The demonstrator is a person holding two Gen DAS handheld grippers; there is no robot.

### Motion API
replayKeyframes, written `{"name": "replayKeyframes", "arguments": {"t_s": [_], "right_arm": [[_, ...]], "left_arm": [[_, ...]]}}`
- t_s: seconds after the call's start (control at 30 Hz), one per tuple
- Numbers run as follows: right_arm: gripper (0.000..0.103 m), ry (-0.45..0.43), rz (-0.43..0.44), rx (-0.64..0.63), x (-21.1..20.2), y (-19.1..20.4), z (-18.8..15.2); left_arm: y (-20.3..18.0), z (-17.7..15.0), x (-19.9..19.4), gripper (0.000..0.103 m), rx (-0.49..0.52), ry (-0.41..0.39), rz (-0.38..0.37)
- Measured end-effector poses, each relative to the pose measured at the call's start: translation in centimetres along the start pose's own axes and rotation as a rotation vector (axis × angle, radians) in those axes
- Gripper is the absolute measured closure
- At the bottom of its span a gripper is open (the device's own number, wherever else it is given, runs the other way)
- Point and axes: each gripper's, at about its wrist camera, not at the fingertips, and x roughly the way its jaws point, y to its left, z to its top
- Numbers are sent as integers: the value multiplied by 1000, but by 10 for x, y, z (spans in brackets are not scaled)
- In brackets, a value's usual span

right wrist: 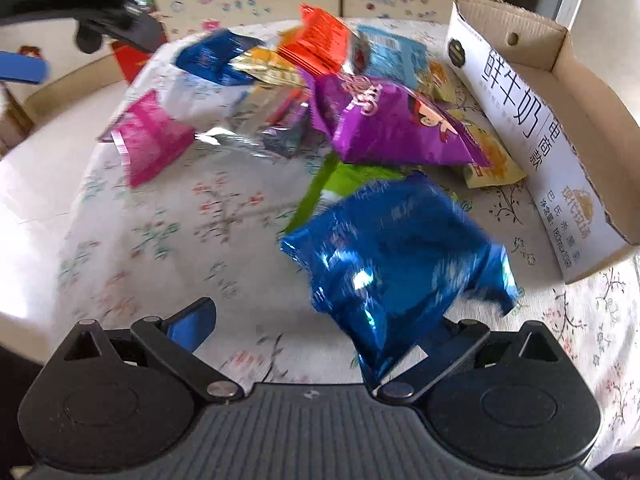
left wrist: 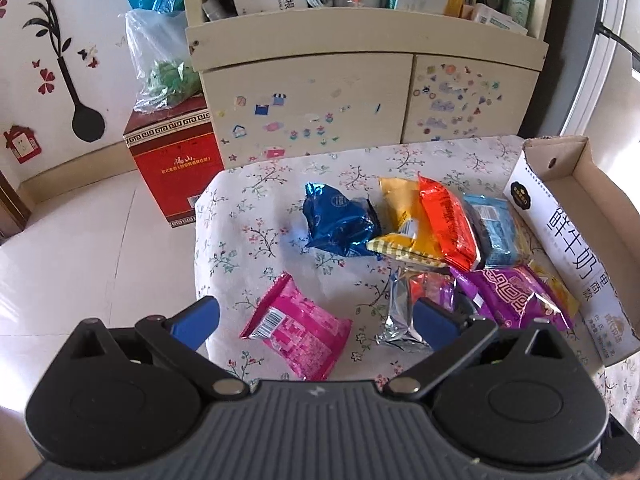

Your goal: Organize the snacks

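Several snack packets lie on a floral tablecloth. My left gripper is open above a pink packet, with a silver packet beside its right finger. A blue packet, a yellow one, an orange one and a purple one lie further back. My right gripper is open. A shiny blue packet lies over its right finger, not gripped. A green packet and the purple packet lie beyond it. This view is blurred.
An open cardboard box with white printed sides stands at the table's right; it also shows in the right wrist view. A cabinet with stickers stands behind. A red box sits on the floor at the left.
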Motion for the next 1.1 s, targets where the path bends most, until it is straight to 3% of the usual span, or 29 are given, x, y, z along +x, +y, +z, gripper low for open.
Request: {"name": "replayKeyframes", "arguments": {"t_s": [0.1,0.37,0.57,0.73,0.87,1.1], "right_arm": [[0,-61,27,-27,-24,-1,-3],[0,-184,-40,24,-60,-32,23],[0,-177,-66,36,-68,-48,54],[0,-144,-129,64,-53,-52,52],[0,-118,-104,134,-50,-61,54],[0,-165,-181,114,-50,-58,57]], "left_arm": [[0,-1,1,1,2,4,13],[-8,-4,0,1,37,1,31],[-13,-4,-2,1,32,5,47],[-14,-7,-3,1,33,21,54],[-19,-11,-1,1,53,24,78],[-30,-15,4,1,101,34,92]]}}
